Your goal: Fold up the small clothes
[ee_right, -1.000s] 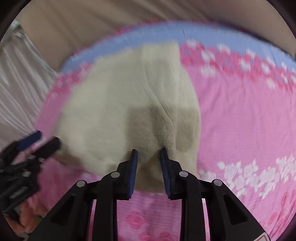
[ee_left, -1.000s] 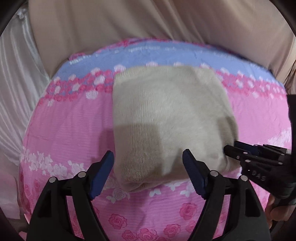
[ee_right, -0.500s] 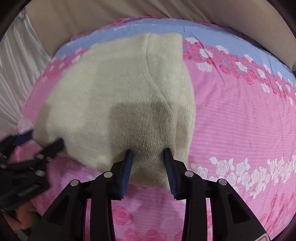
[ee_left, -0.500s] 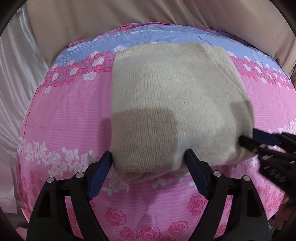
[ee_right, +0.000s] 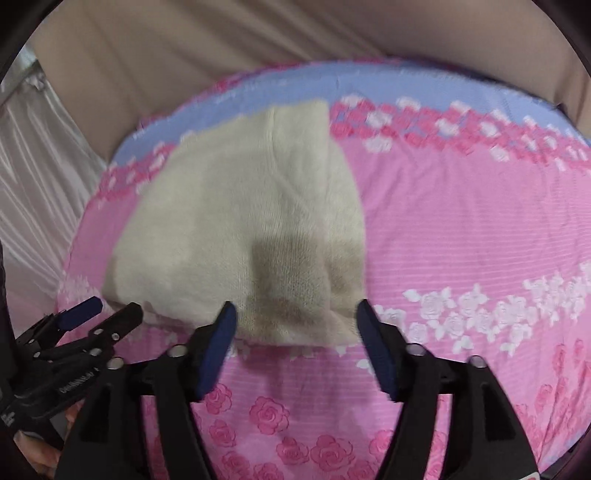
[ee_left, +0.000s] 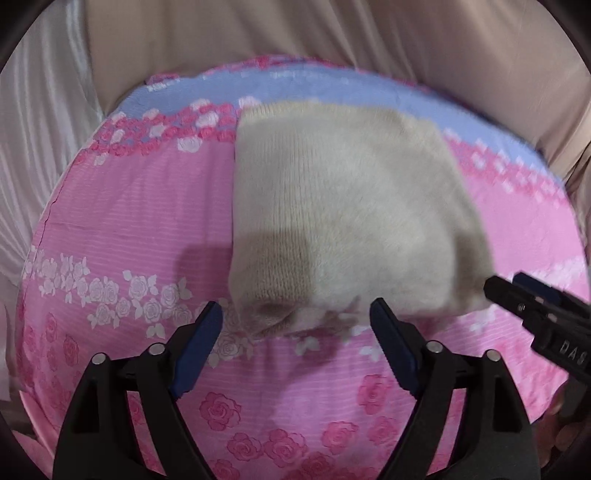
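A cream knitted garment (ee_left: 343,214) lies folded into a rough rectangle on the pink flowered sheet (ee_left: 122,225). My left gripper (ee_left: 295,314) hovers at the near left corner of the garment, jaws opening wide, the knit edge just beyond the fingertips and not pinched. In the right wrist view the same garment (ee_right: 251,229) lies ahead. My right gripper (ee_right: 295,314) is above its near right corner, jaws opening, nothing pressed between the pads. Each gripper shows in the other's view: the right one (ee_left: 517,295) at the garment's right edge, the left one (ee_right: 99,314) at its left edge.
The sheet has a blue band (ee_left: 332,81) along the far edge and rose prints (ee_right: 480,306) on the near part. Beige curtains (ee_left: 295,33) hang behind the bed, and white satin fabric (ee_left: 40,140) lies to the left.
My right gripper has let go of the garment's near edge, opened wide and lifted away. My left gripper has opened a little more and drawn back from the garment corner.
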The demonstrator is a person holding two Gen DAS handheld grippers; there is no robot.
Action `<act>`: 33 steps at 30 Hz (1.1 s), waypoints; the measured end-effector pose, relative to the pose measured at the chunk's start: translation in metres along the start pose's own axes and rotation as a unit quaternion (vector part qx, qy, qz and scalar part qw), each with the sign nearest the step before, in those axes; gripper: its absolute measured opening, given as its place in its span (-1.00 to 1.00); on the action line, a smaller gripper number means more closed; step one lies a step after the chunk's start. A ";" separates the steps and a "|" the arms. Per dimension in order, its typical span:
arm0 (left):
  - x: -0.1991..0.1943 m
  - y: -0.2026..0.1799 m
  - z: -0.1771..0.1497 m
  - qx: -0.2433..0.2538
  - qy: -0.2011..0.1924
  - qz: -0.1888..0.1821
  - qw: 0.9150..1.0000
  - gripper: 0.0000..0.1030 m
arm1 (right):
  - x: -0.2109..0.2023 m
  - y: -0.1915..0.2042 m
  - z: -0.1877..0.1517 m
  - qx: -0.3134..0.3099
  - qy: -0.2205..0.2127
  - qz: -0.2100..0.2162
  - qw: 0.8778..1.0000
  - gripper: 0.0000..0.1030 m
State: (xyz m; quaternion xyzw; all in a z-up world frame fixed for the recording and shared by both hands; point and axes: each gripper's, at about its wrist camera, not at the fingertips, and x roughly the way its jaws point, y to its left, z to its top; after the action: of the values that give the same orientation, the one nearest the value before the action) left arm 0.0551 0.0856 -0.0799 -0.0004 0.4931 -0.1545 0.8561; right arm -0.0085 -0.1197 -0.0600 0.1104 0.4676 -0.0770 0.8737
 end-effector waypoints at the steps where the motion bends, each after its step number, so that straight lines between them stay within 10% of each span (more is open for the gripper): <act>1: -0.011 0.000 0.000 -0.004 -0.017 0.001 1.000 0.74 | -0.009 0.000 -0.004 0.006 -0.017 -0.005 1.000 0.53; 8: -0.064 -0.031 -0.007 0.045 -0.143 0.076 0.986 0.91 | -0.027 0.010 -0.035 -0.009 -0.052 -0.030 0.998 0.66; 33: -0.036 -0.023 -0.018 0.011 -0.077 0.072 0.994 0.91 | -0.020 0.032 -0.051 -0.031 -0.043 -0.037 0.998 0.66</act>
State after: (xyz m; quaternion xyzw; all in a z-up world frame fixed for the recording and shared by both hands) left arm 0.0171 0.0756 -0.0554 0.0330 0.4228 -0.0973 0.9004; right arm -0.0527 -0.0751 -0.0670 0.0627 0.4352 -0.0992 0.8926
